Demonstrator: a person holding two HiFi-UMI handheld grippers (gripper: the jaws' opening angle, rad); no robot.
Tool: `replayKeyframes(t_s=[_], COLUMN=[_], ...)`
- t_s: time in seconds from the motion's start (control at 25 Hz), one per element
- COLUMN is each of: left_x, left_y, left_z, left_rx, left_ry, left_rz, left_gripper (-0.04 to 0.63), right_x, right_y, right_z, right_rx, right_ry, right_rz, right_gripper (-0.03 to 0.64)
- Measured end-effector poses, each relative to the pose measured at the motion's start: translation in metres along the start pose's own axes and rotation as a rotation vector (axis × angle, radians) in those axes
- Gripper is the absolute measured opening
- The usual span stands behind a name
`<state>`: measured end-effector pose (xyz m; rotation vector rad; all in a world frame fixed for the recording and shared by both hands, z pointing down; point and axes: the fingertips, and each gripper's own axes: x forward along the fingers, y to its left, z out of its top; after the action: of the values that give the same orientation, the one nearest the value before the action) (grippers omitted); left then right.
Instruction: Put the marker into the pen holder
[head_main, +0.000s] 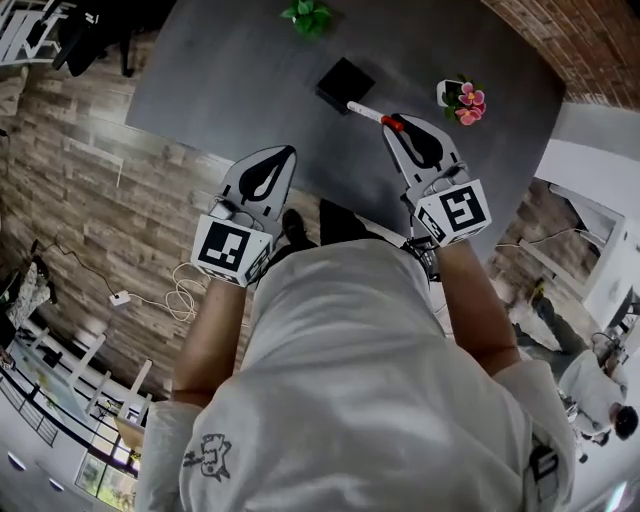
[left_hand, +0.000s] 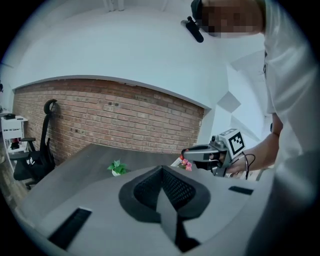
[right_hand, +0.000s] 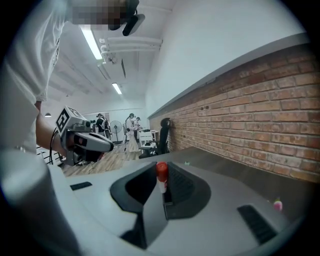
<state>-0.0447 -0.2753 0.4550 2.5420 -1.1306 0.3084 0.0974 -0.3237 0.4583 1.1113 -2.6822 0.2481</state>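
Right gripper view: the right claw (right_hand: 160, 192) is pinched on a white marker with a red cap (right_hand: 161, 171). The red end stands up between the two dark jaw pads. No writing on its barrel can be read.

In the head view, the marker pokes forward out of this claw. Its white end reaches the near corner of the black square pen holder (head_main: 345, 84) on the dark grey counter (head_main: 230, 70). I cannot tell whether the two touch. The only print in sight is the black-and-white square pattern on each gripper's cube.

The left claw (left_hand: 162, 187) is pressed together on nothing and hangs over the counter's near edge, well apart from the holder. A small green plant (head_main: 308, 17) and a white pot of pink flowers (head_main: 462, 100) stand farther back.
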Motion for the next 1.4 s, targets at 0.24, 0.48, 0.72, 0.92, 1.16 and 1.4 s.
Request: replayKeyframes(t_s=[0.24, 0.48, 0.72, 0.92, 1.16, 1.4], left_x=[0.018, 0.030, 0.034, 0.033, 0.032, 0.026], left_y=[0.005, 0.009, 0.011, 0.013, 0.012, 0.012], left_z=[-0.012, -0.017, -0.015, -0.016, -0.020, -0.021], left_rx=[-0.021, -0.033, -0.039, -0.043, -0.050, -0.051], left_ry=[0.027, 0.040, 0.047, 0.053, 0.054, 0.051], left_rz=[0.017, 0.023, 0.035, 0.044, 0.053, 0.053], left_gripper=[0.011, 0.011, 0.011, 0.011, 0.011, 0.011], right_x=[0.017, 0.035, 0.043, 0.050, 0.050, 0.049], right_y=[-0.014, -0.015, -0.016, -0.015, -0.015, -0.008], right_z=[-0.028, -0.047, -0.068, -0.076, -0.087, -0.083], right_rx=[-0.003, -0.026, -0.019, -0.027, -0.020, -0.019], right_ry=[0.043, 0.081, 0.129, 0.162, 0.184, 0.179], right_rz=[0.016, 0.045, 0.071, 0.087, 0.090, 0.094], right_gripper=[0.068, 0.069, 0.071, 0.071, 0.075, 0.091])
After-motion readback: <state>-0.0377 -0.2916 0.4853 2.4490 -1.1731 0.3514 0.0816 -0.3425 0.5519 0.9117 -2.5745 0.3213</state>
